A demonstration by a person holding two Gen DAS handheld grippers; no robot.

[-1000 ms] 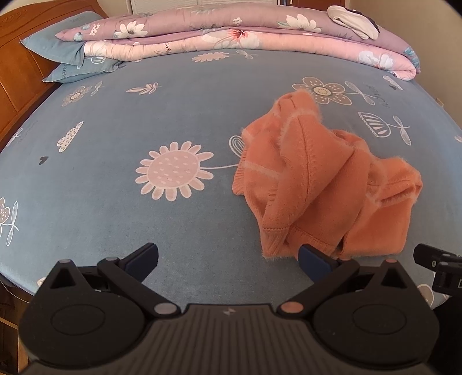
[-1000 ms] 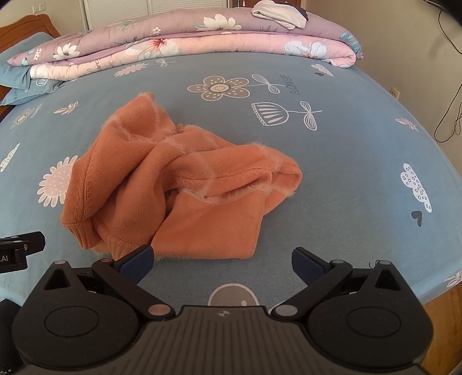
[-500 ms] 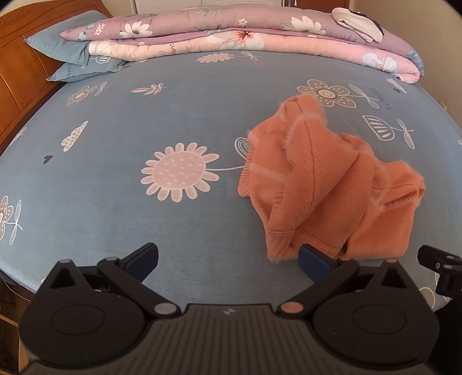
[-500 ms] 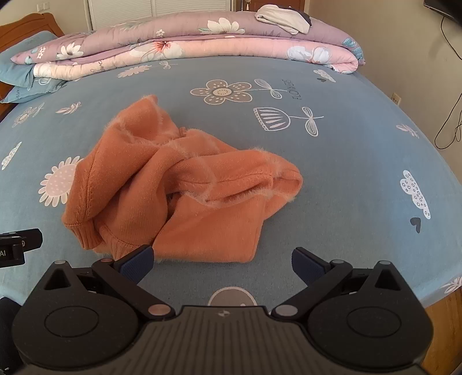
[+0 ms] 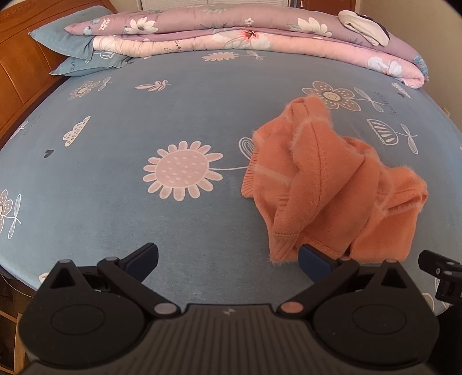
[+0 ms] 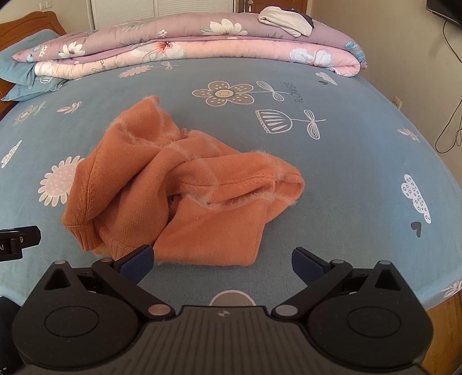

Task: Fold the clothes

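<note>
A crumpled orange fuzzy sweater [image 5: 326,184] lies in a heap on the blue flower-print bed sheet [image 5: 144,121]; it also shows in the right wrist view [image 6: 184,190]. My left gripper [image 5: 228,259] is open and empty, near the sweater's front left hem, with its right finger just before the ribbed edge. My right gripper [image 6: 222,261] is open and empty, at the sweater's front edge, its left finger close to the hem. Neither gripper touches the cloth that I can see.
A folded pink and purple floral quilt [image 6: 202,49] lies along the far side of the bed, with a white garment [image 6: 286,20] on top. Blue pillows [image 5: 75,49] and a wooden headboard [image 5: 17,66] are at the far left. The bed's front edge is just below the grippers.
Both grippers have tilted or drawn back slightly, so the sweater sits a little lower and farther in view. The sweater itself has not moved. Both grippers stay open.
</note>
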